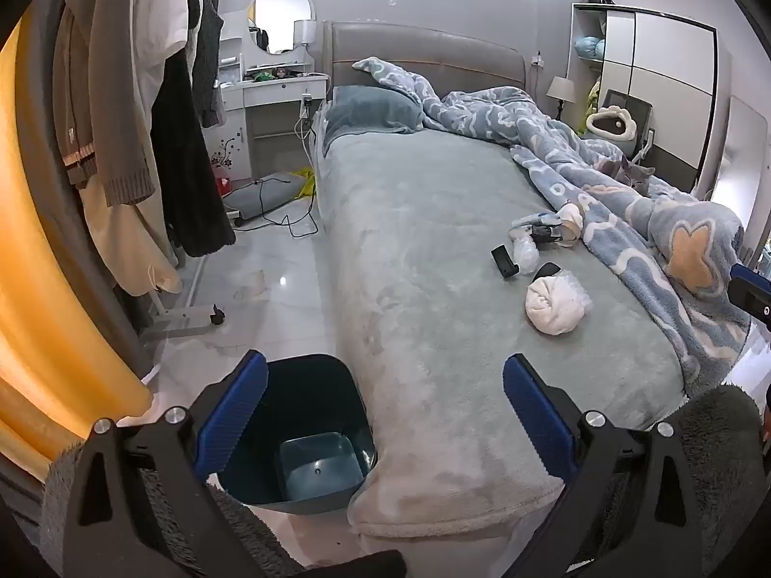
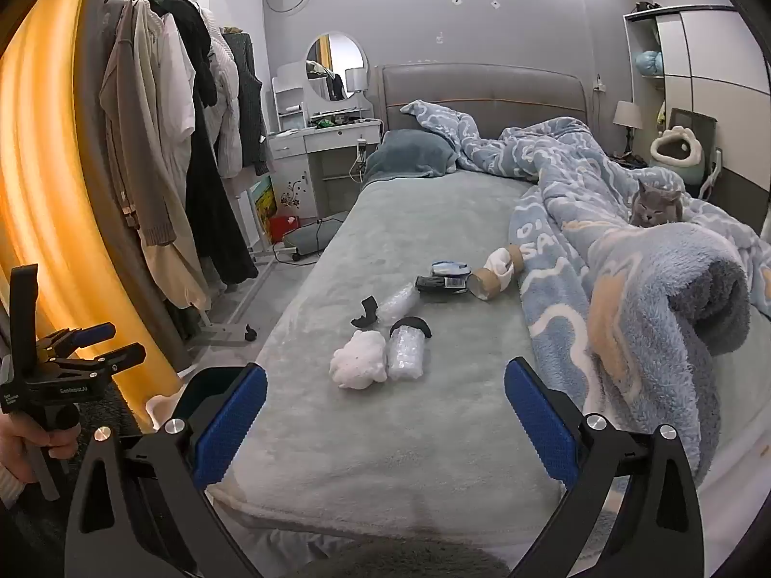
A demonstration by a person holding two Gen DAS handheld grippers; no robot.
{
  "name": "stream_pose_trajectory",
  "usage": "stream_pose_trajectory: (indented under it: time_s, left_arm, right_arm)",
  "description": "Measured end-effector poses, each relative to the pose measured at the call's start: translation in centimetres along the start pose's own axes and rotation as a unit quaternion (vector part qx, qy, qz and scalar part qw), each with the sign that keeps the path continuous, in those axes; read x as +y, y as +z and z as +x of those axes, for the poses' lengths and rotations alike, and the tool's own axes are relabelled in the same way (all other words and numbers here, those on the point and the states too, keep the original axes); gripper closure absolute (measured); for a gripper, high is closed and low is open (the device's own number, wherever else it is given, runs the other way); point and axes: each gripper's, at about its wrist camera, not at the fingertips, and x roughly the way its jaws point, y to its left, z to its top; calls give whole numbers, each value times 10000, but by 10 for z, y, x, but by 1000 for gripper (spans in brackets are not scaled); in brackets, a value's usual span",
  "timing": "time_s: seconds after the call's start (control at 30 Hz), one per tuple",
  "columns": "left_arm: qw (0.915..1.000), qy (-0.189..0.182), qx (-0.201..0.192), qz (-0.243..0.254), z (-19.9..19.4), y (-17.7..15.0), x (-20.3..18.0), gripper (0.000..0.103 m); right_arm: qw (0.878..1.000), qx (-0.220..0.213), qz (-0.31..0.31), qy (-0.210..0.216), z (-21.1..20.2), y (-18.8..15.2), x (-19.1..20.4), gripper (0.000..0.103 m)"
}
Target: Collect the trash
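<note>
Start of collection, nothing picked yet. Both grippers wide apart and empty: left gripper (image 1: 385,409) hovering over the foot corner of the bed (image 1: 433,318) with the bin just below; right gripper (image 2: 385,414) aimed up the bed at the trash.

Dark teal bin (image 1: 308,438) on the floor, touching the bed's foot corner, mouth open, looks empty inside.

Trash clustered mid-bed, near the edge of the rumpled blue blanket (image 2: 626,289):
- crumpled white wad (image 2: 359,366), nearest the right gripper
- bubble-wrap roll with black cap (image 2: 407,349), touching the wad
- second bubble-wrap piece (image 2: 397,306) with a black plastic scrap (image 2: 365,314) just beside it
- dark flattened packet (image 2: 441,284) and a blue-white wrapper (image 2: 450,268) further up
- cardboard tube with white tissue (image 2: 496,272) against the blanket edge

Grey cat (image 2: 658,204) lying on the blanket, well apart from the trash. Worth avoiding sweeping moves that way.

Judged step: approach for first grasp. Next move likely: advance right gripper to the white wad, straddle it with open jaws, close, then carry back to the bin. Soft wad, should compress easily; plush bedspread may snag fingertips if pressed too low. Bubble wrap touching the wad, so risk of dragging it along.
</note>
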Motion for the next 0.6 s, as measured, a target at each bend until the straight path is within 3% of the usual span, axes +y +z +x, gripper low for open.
stream_pose_trajectory:
  time_s: [0.6]
  left_arm:
    - [10000, 18, -3, 4, 0, 0, 0, 3]
  right_arm:
    - [10000, 27, -47, -18, 1, 0, 1, 3]
